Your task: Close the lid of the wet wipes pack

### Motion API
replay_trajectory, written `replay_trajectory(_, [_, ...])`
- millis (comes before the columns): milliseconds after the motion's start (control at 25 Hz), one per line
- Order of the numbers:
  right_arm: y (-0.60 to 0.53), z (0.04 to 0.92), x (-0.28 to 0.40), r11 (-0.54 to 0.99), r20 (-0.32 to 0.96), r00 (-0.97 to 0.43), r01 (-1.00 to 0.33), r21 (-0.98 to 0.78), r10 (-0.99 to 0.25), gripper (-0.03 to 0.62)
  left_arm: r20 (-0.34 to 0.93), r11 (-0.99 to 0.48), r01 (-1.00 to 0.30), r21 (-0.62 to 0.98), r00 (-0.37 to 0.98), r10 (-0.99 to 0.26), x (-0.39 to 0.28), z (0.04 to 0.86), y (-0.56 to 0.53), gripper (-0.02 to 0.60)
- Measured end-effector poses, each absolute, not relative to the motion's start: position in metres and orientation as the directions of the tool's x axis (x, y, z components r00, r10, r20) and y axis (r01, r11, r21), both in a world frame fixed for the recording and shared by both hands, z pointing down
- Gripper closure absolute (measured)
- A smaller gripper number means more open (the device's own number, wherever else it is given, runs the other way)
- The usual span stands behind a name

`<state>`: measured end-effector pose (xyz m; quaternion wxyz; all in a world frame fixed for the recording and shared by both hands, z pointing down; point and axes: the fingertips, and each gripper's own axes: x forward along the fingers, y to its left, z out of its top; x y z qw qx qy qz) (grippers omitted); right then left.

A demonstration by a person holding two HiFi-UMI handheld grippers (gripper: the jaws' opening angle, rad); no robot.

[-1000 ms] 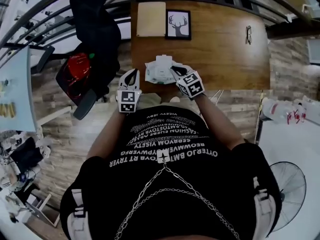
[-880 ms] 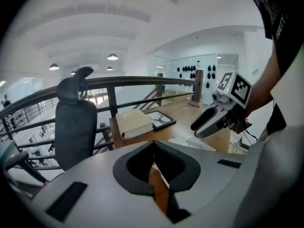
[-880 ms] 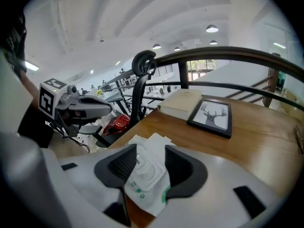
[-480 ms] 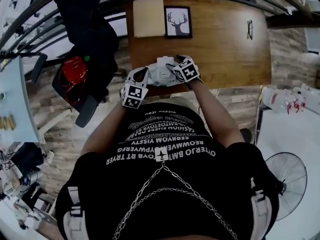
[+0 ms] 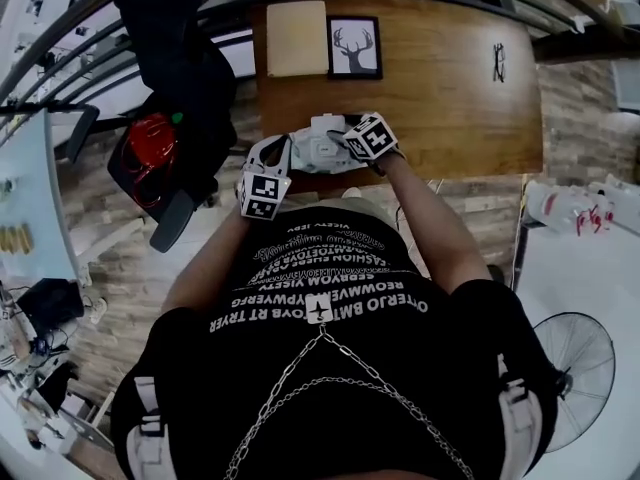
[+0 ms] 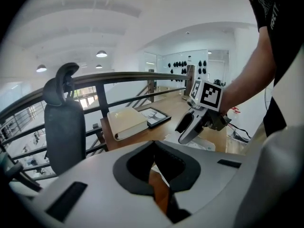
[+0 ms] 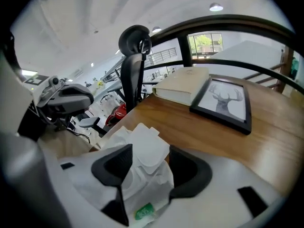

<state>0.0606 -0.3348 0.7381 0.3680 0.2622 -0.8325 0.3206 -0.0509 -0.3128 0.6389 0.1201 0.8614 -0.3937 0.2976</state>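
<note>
Wet wipes pack (image 7: 153, 186): light, soft film, likely slides when pushed.
Lid (image 7: 142, 142): stiff flap, raised; press near its free edge.
Your right gripper (image 7: 151, 148): jaws apart, straddling lid.
Your left gripper (image 6: 154, 143): jaws together, empty.

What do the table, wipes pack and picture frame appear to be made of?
Table: wood or wood-look laminate, brown grain, slight sheen. Wipes pack: soft white plastic film, crinkled; its lid looks like stiffer smooth plastic. Picture frame: black, matte, wood or plastic, cannot tell.
</note>
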Motion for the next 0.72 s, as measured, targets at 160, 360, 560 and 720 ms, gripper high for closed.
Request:
replay_trajectory(160, [-0.332,0.720,0.065,0.691,0.751,-0.625,-0.640,-0.337,-0.213,0.390,0.579,-0.593,-0.804,-0.044,0.463,-0.671,-0.054,0.623,-0.312,0.554])
replay_trajectory(360, [-0.316,0.699,0.062,0.759,0.716,-0.672,-0.563,-0.328,-0.189,0.393,0.544,-0.494,-0.868,-0.049,0.392,-0.742,-0.058,0.602,-0.300,0.554])
replay_trajectory(560, [-0.293,0.690,0.055,0.829,0.701,-0.699,-0.472,-0.300,-0.144,0.405,0.545,-0.372,-0.928,-0.025,0.299,-0.783,-0.072,0.594,-0.273,0.554])
replay_trajectory(720, [-0.270,0.692,0.049,0.874,0.699,-0.709,-0.395,-0.283,-0.095,0.418,0.521,-0.310,-0.951,-0.006,0.261,-0.813,-0.065,0.576,-0.251,0.554])
